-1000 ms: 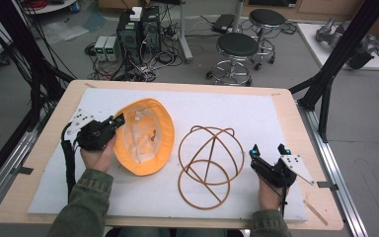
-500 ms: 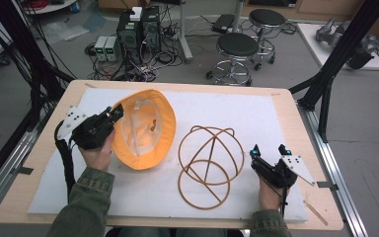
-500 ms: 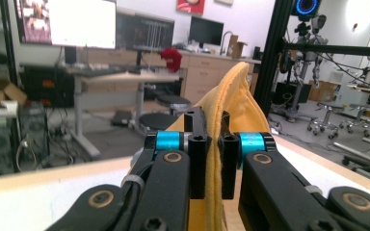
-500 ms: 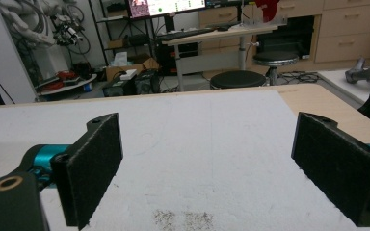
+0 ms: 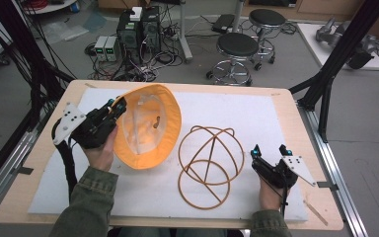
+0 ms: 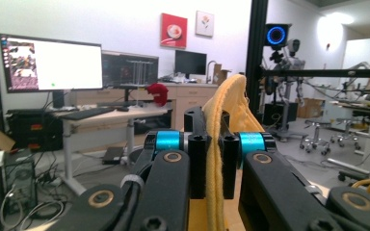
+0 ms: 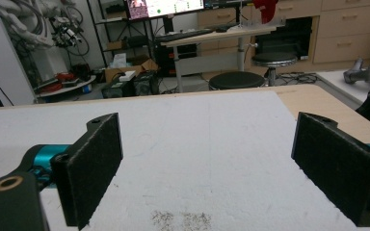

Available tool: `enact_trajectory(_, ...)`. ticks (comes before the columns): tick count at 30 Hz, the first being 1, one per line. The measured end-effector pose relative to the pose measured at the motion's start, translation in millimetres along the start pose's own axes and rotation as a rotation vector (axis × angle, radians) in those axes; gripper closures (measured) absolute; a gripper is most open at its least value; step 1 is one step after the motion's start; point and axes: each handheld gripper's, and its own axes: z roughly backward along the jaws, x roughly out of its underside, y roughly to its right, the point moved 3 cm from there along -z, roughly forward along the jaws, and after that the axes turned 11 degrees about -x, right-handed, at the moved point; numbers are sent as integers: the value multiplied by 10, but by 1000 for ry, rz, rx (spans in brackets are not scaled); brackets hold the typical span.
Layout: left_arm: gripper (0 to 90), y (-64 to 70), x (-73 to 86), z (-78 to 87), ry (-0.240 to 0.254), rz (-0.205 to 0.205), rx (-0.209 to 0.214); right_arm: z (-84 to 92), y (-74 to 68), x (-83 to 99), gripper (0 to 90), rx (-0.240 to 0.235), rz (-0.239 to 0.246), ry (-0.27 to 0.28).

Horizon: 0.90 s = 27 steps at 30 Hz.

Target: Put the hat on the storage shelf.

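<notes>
Left tool (image 6: 211,159) pinches the yellow hat's (image 5: 148,126) rim, seen close up; right tool (image 7: 207,168) spread.

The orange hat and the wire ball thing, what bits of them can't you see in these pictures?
- Hat, high view: its outer side faces away, so the outside is hidden; the small dark mark inside is too small to identify.
- Hat, left gripper view: the rim is pinched edge-on between the left gripper jaws; the bottom edge cuts off the rest.
- Wire frame, high view: whether its hoops are joined is too fine to tell.
- Right gripper, right gripper view: its jaws are cut off below.
</notes>
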Motion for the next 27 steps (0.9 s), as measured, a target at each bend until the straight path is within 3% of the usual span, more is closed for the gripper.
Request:
enact_trajectory(8, 869, 63, -122, -113, 9, -11, 6, 10, 8, -4, 96, 0, -9, 6)
enact_trajectory(20, 869, 190, -341, -188, 79, -32, 21, 9, 2, -3, 96, -7, -10, 13)
enact_trajectory(24, 869, 269, -420, -228, 93, -54, 41, 11, -1, -5, 96, -6, -6, 13)
enact_trajectory(27, 869, 335, -479, -255, 115, -44, 62, 13, -1, -5, 96, -2, -5, 13)
